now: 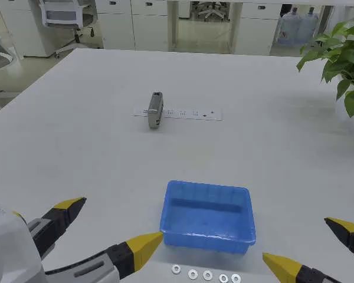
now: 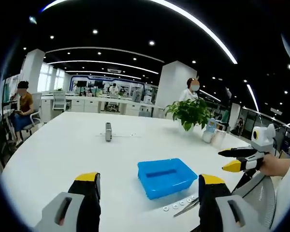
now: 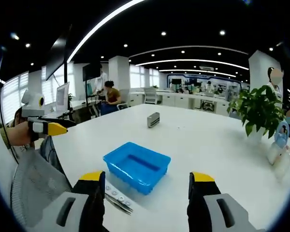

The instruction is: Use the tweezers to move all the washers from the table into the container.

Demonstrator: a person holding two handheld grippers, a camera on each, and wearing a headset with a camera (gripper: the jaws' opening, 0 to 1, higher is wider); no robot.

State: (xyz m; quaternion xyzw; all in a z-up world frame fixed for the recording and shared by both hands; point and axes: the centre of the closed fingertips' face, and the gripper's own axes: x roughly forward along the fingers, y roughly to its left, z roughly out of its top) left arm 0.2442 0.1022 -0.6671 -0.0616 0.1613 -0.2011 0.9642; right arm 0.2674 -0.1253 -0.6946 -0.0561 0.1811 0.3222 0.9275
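Observation:
A blue plastic container [image 1: 207,215] [image 2: 166,176] [image 3: 136,165] sits on the white table, with nothing visible in it. Several silver washers [image 1: 206,275] [image 2: 179,203] [image 3: 119,195] lie in a row just in front of it. Metal tweezers [image 2: 186,207] [image 3: 117,201] lie beside the washers. My left gripper [image 1: 109,227] [image 2: 147,186] hovers open at the near left of the container. My right gripper [image 1: 310,242] [image 3: 147,182] hovers open at the near right. Neither holds anything.
A grey metal block [image 1: 156,109] [image 2: 108,131] [image 3: 153,119] rests on a white printed strip [image 1: 192,113] farther up the table. A potted plant [image 1: 342,59] [image 2: 189,112] [image 3: 257,110] stands at the far right. Office chairs and people are beyond the table.

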